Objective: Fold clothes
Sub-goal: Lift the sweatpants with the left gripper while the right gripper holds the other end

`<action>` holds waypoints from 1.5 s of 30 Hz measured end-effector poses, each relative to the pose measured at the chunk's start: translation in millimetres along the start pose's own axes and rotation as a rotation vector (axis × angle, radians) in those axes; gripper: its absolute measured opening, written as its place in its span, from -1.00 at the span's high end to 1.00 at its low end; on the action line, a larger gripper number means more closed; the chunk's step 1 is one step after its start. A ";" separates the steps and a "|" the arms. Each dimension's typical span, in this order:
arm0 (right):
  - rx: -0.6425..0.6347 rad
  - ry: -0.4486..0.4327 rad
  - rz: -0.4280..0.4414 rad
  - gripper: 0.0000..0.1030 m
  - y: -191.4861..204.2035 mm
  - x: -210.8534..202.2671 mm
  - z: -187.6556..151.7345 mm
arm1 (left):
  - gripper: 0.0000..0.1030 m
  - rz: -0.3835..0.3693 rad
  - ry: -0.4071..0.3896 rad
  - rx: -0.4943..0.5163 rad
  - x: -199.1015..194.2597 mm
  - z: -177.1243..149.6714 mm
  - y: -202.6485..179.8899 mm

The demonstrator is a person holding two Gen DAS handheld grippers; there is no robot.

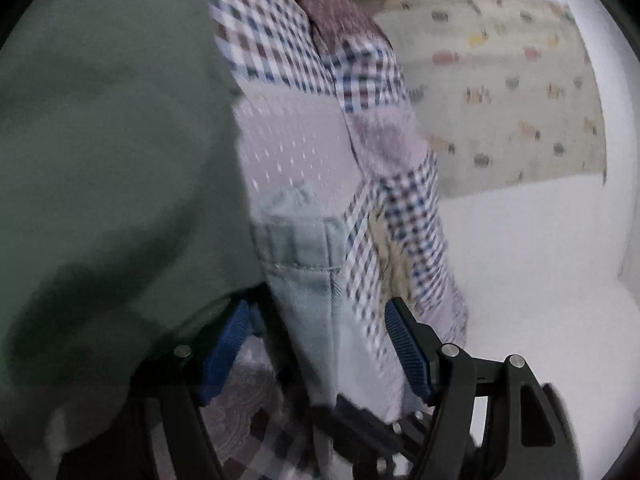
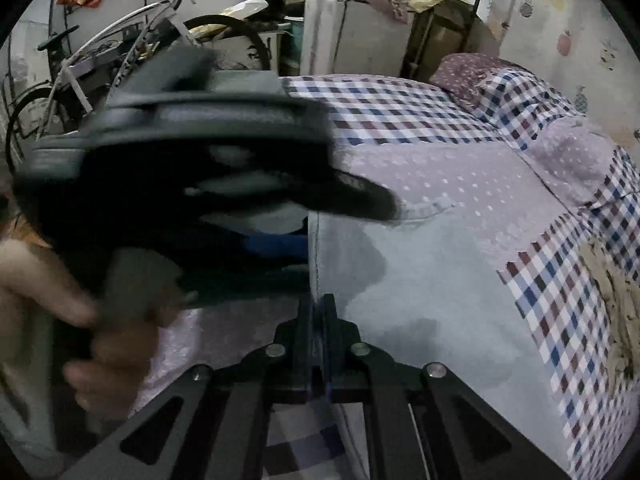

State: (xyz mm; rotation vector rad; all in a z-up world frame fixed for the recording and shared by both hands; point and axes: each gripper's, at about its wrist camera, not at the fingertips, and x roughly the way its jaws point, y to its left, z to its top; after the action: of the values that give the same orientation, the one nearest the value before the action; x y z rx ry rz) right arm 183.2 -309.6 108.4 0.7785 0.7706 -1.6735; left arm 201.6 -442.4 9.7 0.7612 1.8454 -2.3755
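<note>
**Your right gripper pinches the jeans, your left one is open over them**

You are working on a bed with a patchwork bedspread [image 2: 440, 184] made of checked squares and dotted lilac squares. Pale blue jeans [image 2: 432, 280] lie flat on it, in the middle.

Your right gripper [image 2: 319, 312] has its two fingers pressed together. They pinch the long seamed edge of the jeans, which runs straight up from between them. The rest of the jeans spreads out to the right of that edge.

Your left gripper [image 1: 316, 344] has its fingers spread wide apart. Its blue pads [image 1: 404, 348] stand on both sides of the jeans [image 1: 304, 256], and the cloth runs between them. You cannot tell from the blurry picture if the pads touch the cloth. A big dark green cloth [image 1: 104, 160] fills the left side of that view, close to the camera.

In the right wrist view, your left gripper [image 2: 280, 248] shows as a big dark blur over the left edge of the jeans. Your left hand [image 2: 80, 320] holds its handle.

Past the bed you can see a bicycle [image 2: 120, 60] and a white box-shaped thing [image 2: 352, 36] with cardboard boxes near it. A wall covering with small fruit pictures [image 2: 576, 40] is on the right.
</note>
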 end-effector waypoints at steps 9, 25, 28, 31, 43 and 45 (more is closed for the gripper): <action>0.027 -0.084 -0.286 -0.08 26.9 -48.1 -87.7 | 0.96 0.021 -0.048 0.035 9.6 -1.3 -3.7; 0.235 0.245 -0.861 0.98 -32.0 -116.2 -299.8 | 0.99 -0.092 -0.181 0.052 -23.0 -1.2 -23.1; 0.256 0.240 -0.821 0.96 -31.9 -145.7 -295.5 | 1.00 -0.125 -0.220 0.077 -40.8 -4.5 -36.7; 0.236 0.292 -0.659 0.94 -22.1 -149.6 -299.0 | 0.99 -0.134 -0.265 0.164 -56.7 -9.2 -52.7; 0.211 0.160 -0.116 0.18 -80.9 -196.0 -218.3 | 1.00 0.157 -0.267 0.154 -39.5 -10.6 -32.5; 0.254 0.129 -0.116 0.16 -128.6 -185.8 -194.9 | 1.00 0.159 -0.280 0.156 -37.6 -10.6 -34.2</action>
State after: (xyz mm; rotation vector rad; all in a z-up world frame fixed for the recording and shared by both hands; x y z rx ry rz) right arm 117.2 -23.2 160.2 1.0436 0.7100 -1.8632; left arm 227.4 -432.5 53.7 0.5292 1.4520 -2.3991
